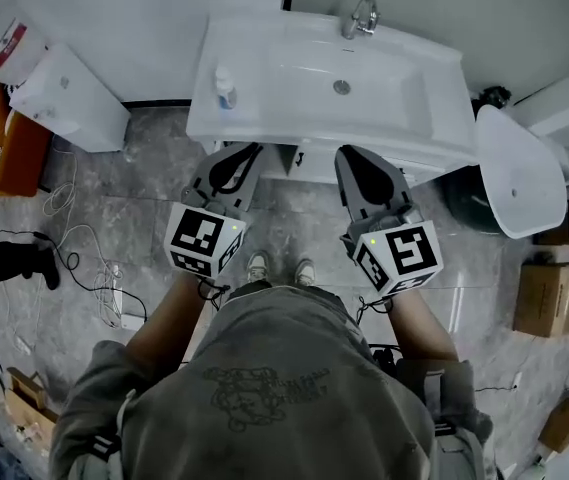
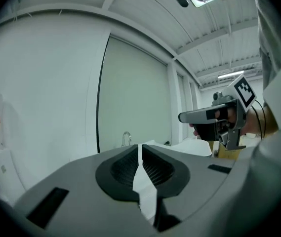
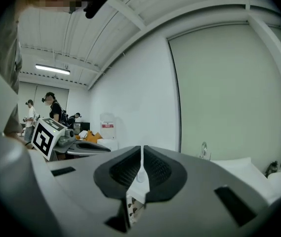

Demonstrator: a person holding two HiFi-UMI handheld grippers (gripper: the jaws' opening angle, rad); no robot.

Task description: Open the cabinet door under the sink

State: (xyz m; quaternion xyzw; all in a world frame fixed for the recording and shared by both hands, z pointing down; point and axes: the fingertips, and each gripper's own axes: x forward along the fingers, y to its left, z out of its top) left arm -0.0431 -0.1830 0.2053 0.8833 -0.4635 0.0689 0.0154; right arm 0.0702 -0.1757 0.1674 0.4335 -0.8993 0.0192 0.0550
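Nearest the lens is the person's grey sweatshirt, filling the lower edge of the head view, with the toes of their shoes just past it on the tiled floor. Both arms reach toward 12 o'clock. The left gripper has its jaws drawn together to a thin slit with nothing between them, and the right gripper is closed and empty in the same way. Both point roughly level, with their tips at the front edge of the white washbasin.

The cabinet sits directly under that basin at 12 o'clock, between the two grippers. Only a narrow strip of its white front shows below the basin's overhang, with a small dark spot that may be a handle. The door itself is too hidden to describe further.

By my reading the task has not begun. No door panel swings out over the floor, and neither gripper is on the cabinet. Reaching down to the handle, gripping it and pulling are all left to do.

A small bottle stands on the basin's rim at 11 o'clock.
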